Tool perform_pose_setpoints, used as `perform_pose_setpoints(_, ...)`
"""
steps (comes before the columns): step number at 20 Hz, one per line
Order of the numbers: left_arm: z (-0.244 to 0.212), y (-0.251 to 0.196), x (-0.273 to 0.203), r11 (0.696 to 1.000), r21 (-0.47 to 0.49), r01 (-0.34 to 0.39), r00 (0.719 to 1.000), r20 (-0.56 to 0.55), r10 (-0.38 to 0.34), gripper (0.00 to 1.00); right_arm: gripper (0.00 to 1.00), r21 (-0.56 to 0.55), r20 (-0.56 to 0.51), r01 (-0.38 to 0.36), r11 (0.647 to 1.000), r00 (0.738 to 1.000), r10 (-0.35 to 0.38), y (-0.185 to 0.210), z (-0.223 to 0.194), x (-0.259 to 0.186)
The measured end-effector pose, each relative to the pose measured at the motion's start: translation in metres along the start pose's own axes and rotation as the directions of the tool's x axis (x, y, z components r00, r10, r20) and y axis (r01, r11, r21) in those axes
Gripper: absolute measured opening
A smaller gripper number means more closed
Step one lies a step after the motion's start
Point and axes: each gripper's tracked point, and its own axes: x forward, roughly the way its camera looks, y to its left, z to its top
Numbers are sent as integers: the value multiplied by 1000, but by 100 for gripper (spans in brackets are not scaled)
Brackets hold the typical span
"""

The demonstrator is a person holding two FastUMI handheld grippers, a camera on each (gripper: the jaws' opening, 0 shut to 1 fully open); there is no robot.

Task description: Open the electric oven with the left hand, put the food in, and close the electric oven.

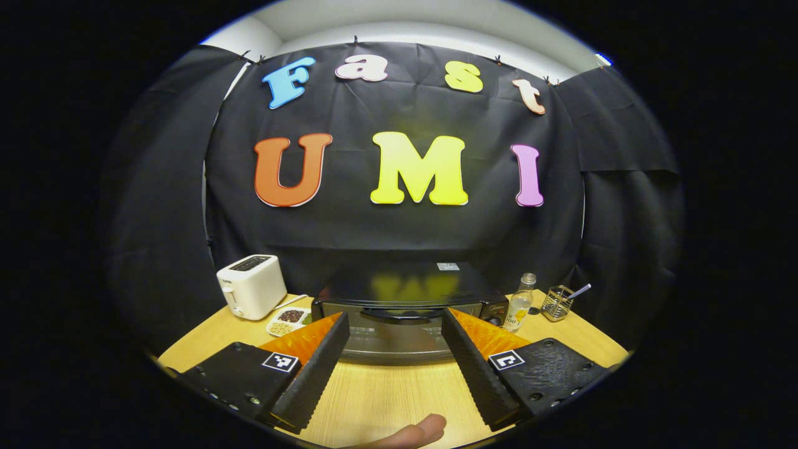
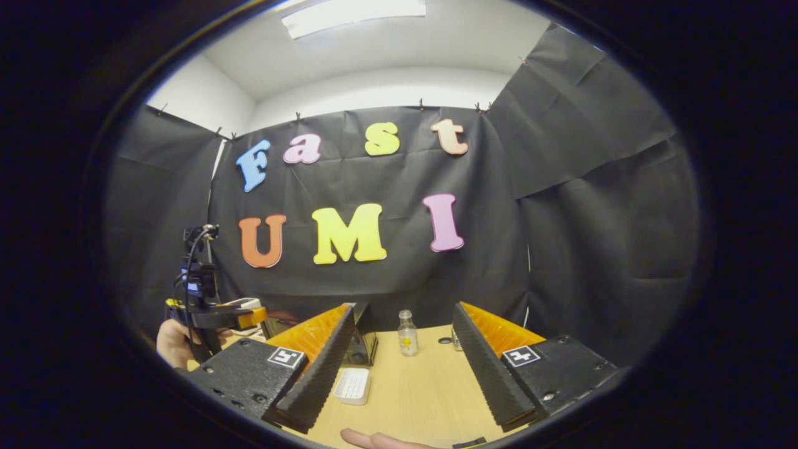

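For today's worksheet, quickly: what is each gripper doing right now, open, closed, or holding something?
Left gripper: open, holding nothing, facing the closed oven.
Right gripper: open, holding nothing, above the table.

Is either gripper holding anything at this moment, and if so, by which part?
Nothing is held. The left gripper is open, facing the closed electric oven. The right gripper is open above the table, with nothing between its fingers.

In your left gripper view the oven (image 1: 399, 312) sits mid-table (image 1: 386, 399) against the booth wall; the toaster (image 1: 251, 285) stands to its left, with a divided dish (image 1: 288, 320) between them; a bottle (image 1: 520, 302) and wire holder (image 1: 557, 303) stand to its right.
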Motion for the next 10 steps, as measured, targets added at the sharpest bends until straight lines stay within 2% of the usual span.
perform_pose_setpoints(4,25,4,-65,1000,11,-1,1000,22,0,95,95,-49,14,15,999,1000,-15,9,15,-37)
perform_pose_setpoints(6,40,-3,-94,1000,19,25,998,49,-25,95,100,-44,23,8,999,1000,-7,16,24,-49)
perform_pose_setpoints(8,45,-9,-122,999,26,41,998,45,-42,95,100,-41,15,14,999,1000,-13,13,23,-56)
perform_pose_setpoints(9,47,-15,-135,998,32,59,997,42,-60,95,96,-39,16,18,999,1000,-17,11,25,-60)
perform_pose_setpoints(10,54,-17,-146,998,27,64,996,63,-66,95,96,-37,20,20,999,1000,-20,10,26,-61)
